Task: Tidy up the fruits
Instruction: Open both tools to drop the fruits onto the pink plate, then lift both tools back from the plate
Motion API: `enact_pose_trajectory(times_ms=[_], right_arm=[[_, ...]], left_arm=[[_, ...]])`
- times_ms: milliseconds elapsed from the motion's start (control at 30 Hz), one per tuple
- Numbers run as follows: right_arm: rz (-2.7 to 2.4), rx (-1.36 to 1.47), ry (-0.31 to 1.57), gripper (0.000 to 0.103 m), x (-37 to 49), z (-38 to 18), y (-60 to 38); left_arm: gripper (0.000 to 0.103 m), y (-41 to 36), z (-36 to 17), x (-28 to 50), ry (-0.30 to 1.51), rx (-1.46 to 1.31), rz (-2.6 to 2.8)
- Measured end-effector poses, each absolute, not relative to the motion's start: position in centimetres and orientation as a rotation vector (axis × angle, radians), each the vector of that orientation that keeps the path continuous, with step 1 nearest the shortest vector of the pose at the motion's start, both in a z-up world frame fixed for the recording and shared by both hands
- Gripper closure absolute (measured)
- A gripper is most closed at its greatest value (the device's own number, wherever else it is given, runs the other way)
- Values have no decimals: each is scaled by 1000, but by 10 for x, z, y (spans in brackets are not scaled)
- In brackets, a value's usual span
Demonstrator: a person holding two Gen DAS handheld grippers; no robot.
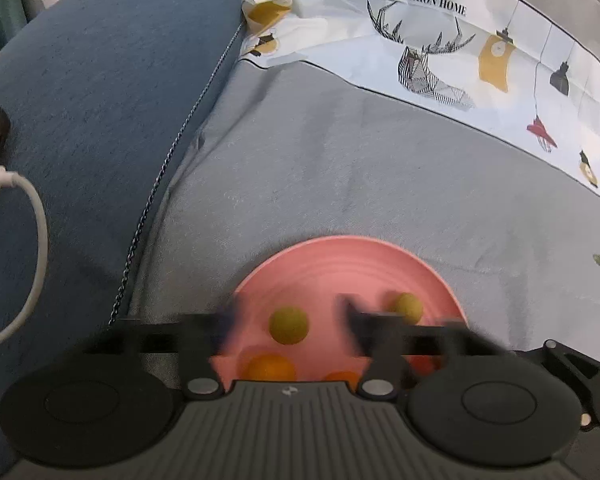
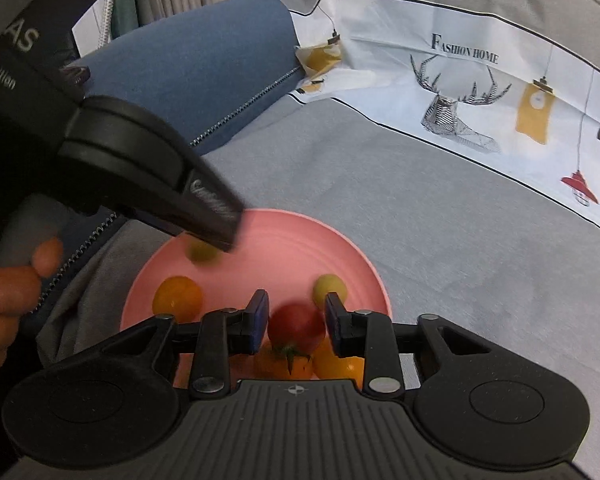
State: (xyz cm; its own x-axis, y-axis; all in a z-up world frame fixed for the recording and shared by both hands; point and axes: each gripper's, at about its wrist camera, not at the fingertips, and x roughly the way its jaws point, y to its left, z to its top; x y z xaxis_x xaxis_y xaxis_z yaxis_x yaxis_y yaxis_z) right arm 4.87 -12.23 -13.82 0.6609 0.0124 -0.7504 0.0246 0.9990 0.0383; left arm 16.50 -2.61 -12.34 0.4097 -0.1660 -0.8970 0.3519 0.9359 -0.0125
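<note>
A grey sheet [image 2: 380, 208] covers the bed; a pink plate [image 2: 284, 248] lies on it, holding the fruits; the left tongs [image 1: 288, 320] stand wide open over a green fruit [image 1: 289, 325]; the right tongs [image 2: 296, 320] stand apart around a red tomato [image 2: 296, 326], touch unclear; an orange fruit [image 2: 177, 296] sits at nine o'clock.

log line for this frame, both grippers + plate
left gripper: open, over pink plate | right gripper: open around red tomato, not gripping

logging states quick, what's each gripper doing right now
left gripper: open over the pink plate, holding nothing.
right gripper: open around the red tomato, pads not touching it.
</note>
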Motion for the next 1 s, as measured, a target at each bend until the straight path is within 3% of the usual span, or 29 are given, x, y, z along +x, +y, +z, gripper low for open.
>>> enact_pose_trajectory(times_ms=[67, 167, 467, 1000], right_arm=[[-3, 45, 843, 28, 46, -136, -122], [-19, 51, 828, 18, 36, -130, -120], [-107, 123, 854, 7, -33, -103, -113], [-230, 23, 680, 1, -143, -50, -62]], left_arm=[[0, -23, -116, 160, 1046, 183, -306], [0, -23, -112, 153, 1065, 206, -317], [0, 8, -83, 93, 1085, 203, -310], [0, 62, -39, -32, 976, 255, -281]])
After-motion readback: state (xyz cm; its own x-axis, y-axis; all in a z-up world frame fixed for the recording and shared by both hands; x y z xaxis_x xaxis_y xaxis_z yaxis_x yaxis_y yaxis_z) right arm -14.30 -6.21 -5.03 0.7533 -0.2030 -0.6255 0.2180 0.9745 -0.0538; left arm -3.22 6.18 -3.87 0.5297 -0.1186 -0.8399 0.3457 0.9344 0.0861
